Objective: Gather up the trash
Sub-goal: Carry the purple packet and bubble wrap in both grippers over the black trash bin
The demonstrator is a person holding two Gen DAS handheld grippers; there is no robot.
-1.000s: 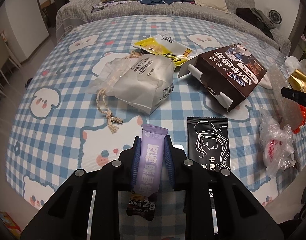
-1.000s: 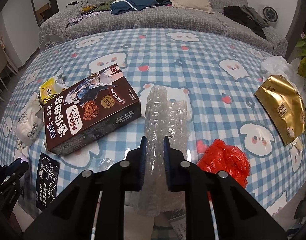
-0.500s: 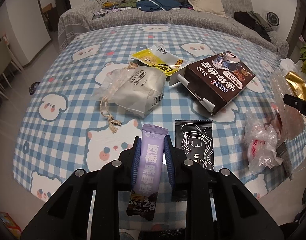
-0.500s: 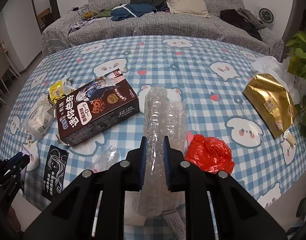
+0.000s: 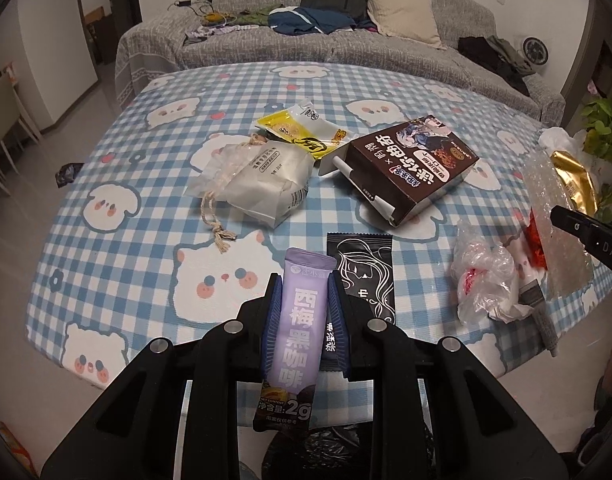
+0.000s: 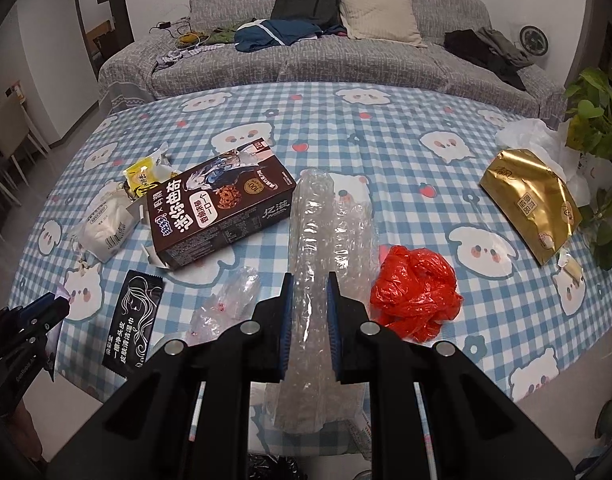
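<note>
My left gripper [image 5: 304, 280] is shut on a purple coffee sachet [image 5: 300, 320], held above the near table edge. My right gripper [image 6: 309, 280] is shut on a roll of clear bubble wrap [image 6: 323, 236], also raised near the front edge. On the checked tablecloth lie a brown cookie box [image 5: 409, 168], a black sachet [image 5: 363, 268], a white drawstring bag [image 5: 258, 176], a yellow wrapper [image 5: 302, 132], a crumpled clear bag [image 5: 485, 280], a red plastic bag [image 6: 415, 292] and a gold packet [image 6: 533, 204].
A black bag [image 5: 333, 452] shows below the left gripper, under the table edge. A grey sofa [image 6: 306, 52] with clothes stands behind the table. A green plant [image 6: 597, 120] and a white bag [image 6: 533, 136] sit at the right edge.
Both grippers have drawn back and up from the table with their items still held; the table looks farther away and its near edge now shows.
</note>
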